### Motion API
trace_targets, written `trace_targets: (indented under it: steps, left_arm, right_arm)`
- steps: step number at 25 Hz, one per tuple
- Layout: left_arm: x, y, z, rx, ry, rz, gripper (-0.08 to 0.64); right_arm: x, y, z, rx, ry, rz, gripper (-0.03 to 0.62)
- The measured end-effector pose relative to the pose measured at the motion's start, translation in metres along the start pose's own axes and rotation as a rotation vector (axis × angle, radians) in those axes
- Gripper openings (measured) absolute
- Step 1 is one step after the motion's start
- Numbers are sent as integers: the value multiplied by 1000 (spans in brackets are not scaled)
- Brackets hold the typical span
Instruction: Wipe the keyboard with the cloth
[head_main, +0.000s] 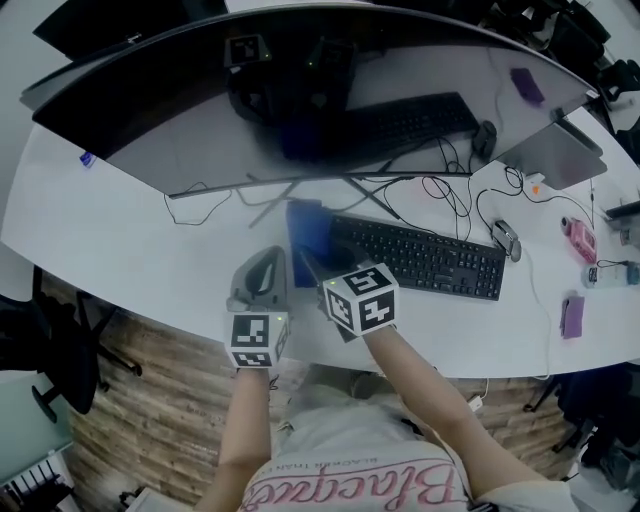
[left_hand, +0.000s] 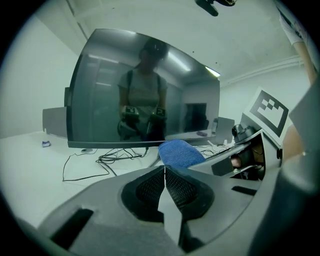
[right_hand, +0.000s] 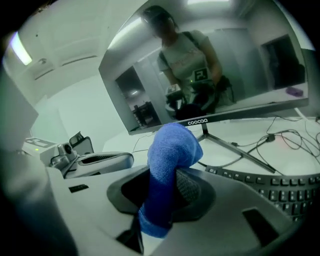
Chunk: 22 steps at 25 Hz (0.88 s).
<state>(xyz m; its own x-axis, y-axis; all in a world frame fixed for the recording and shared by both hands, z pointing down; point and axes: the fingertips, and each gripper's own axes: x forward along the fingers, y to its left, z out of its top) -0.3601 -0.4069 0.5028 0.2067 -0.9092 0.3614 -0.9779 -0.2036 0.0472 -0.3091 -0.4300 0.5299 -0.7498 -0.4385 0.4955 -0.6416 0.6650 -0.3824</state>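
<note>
- The right gripper (right_hand: 169, 181) has its jaws clamped on the blue cloth (right_hand: 172, 147), which bulges up past the tips while a tail hangs below
- The cloth is at the left end of the keyboard (head_main: 430, 257), over the desk (head_main: 130, 250); whether it touches the keys is unclear
- The left gripper (left_hand: 165, 172) has its jaws pressed together with nothing between them, and sits just left of the right gripper
</note>
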Motion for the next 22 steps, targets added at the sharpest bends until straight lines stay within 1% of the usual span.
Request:
trace_targets:
  steps: [8,15,19,22]
  left_arm:
    - [11,-4,-12,-16,17,-23,6]
    - [17,-3,-17,-36,25,-8,6]
    - [22,-16,-19,10,31,-21,6]
    - [26,-26,-19,21,32,-34,6]
  right_arm:
    - [9,-22,-21,85,59,-52,103]
    - [4,-35,-29,123,81,-97,103]
    - [0,-44,-32,143,83,-119,103]
    - [-3,-48,-33,149,84,-123,103]
